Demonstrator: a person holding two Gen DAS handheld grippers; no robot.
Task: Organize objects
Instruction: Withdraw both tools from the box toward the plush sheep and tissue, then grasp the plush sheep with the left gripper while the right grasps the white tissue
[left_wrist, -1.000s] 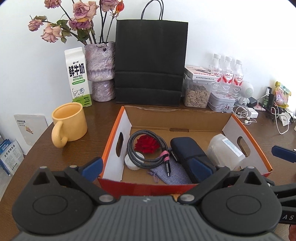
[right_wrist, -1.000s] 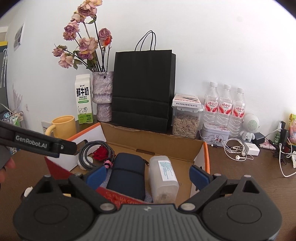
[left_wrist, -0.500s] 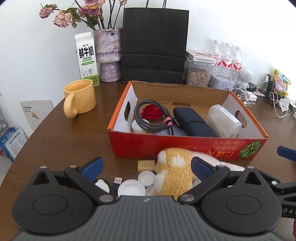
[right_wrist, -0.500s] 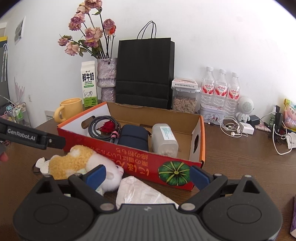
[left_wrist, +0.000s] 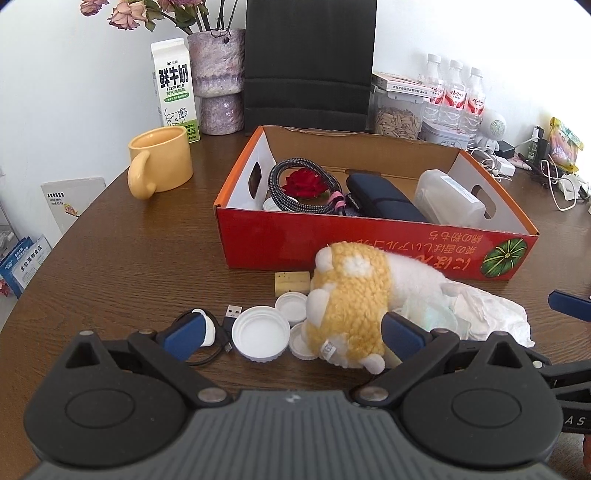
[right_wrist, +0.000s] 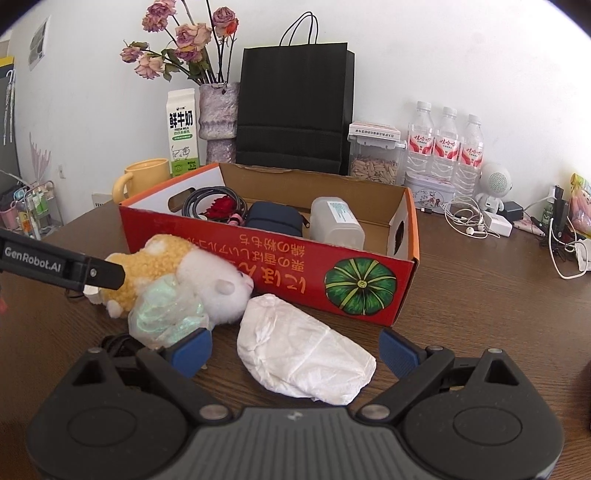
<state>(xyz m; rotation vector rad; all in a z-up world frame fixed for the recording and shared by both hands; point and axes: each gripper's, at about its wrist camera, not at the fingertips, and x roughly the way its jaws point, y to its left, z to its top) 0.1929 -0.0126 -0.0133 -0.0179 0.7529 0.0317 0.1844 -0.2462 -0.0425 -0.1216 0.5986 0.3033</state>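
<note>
Left gripper (left_wrist: 291, 334): fingers wide, empty; white caps (left_wrist: 260, 332) between them, plush toy (left_wrist: 351, 295) at its right finger. Right gripper (right_wrist: 295, 349): fingers wide, empty; white crumpled bag (right_wrist: 306, 358) between. Red cardboard box (right_wrist: 295, 273) just beyond both.

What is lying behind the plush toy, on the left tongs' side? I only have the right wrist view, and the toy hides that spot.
Observer: Three white bottle caps, one large and two small, lie right next to the plush toy.
Operator: Anything else there?
Observer: A black USB cable, with its plug beside the large cap.
Operator: Anything between the caps and the box?
Observer: One small yellow block lies close to the red wall of the box. I cannot tell if they touch.
</note>
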